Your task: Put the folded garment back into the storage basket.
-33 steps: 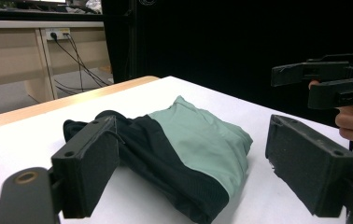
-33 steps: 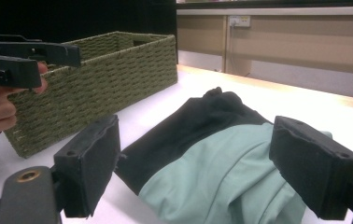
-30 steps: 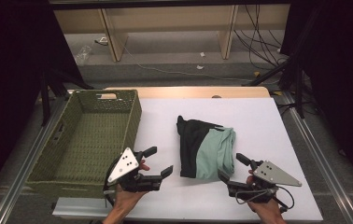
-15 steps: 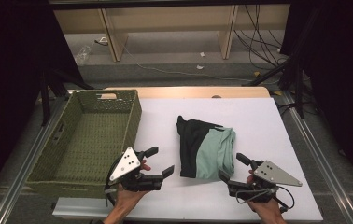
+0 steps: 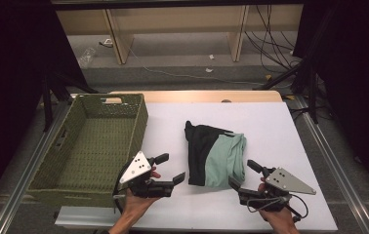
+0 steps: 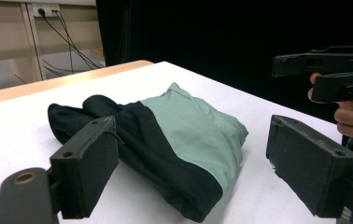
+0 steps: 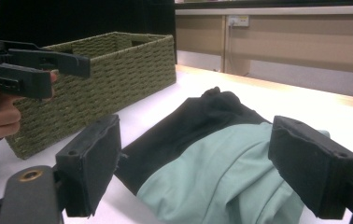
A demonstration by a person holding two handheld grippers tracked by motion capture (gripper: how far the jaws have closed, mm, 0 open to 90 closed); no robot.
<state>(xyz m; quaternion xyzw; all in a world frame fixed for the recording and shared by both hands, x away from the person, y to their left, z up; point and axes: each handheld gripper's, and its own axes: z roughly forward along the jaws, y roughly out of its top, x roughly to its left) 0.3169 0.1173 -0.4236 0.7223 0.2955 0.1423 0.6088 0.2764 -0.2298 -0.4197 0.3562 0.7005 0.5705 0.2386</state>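
We are holding both jaws released: left gripper at 8 o'clock, right gripper at 4 o'clock of the ungrasped folded garment; basket awaiting it.

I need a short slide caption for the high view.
Two open grippers, left and right, flank a folded black-and-green garment beside a woven basket.

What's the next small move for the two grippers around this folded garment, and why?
Probably ease both grippers in toward the near end of the folded garment. The left gripper and right gripper flank it with jaws open and nothing between them, neither touching the cloth. The basket stands beside it on the left, a likely destination once the garment is gripped.
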